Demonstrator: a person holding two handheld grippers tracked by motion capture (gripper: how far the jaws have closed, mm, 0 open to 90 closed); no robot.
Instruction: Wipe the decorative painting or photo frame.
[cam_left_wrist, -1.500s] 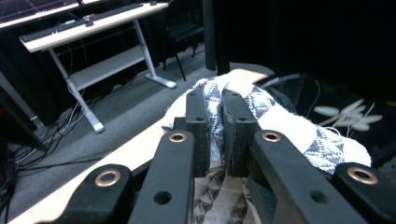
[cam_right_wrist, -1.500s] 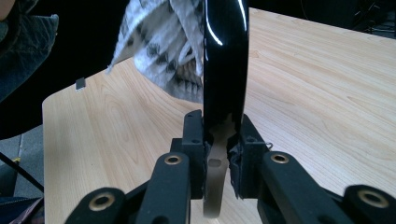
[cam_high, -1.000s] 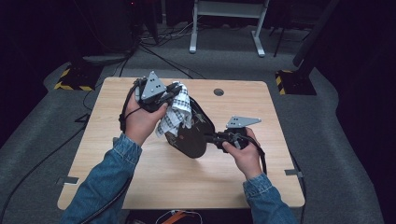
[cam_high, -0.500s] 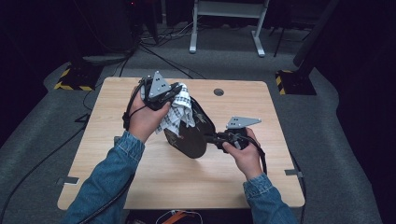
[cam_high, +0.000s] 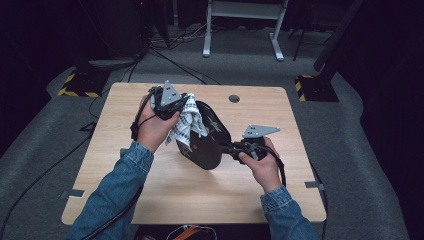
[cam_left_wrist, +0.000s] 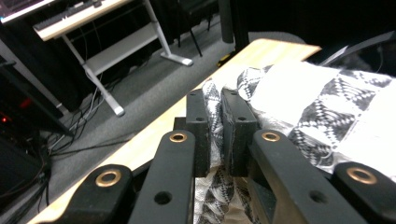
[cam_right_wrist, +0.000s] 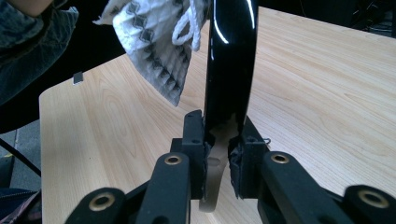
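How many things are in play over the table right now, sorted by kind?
Patterned white cloth: 1, clamped in the left gripper.
Glossy black pan: 1, held on edge by the right gripper.
Handheld grippers: 2.
Total: 4.

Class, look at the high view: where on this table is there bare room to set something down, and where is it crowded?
Bare wood lies along the table near edge between the two sleeves, at the right side beyond the right gripper, and in the far right corner past the round hole. The crowded part is the middle, where the left gripper presses the patterned cloth on the black pan.
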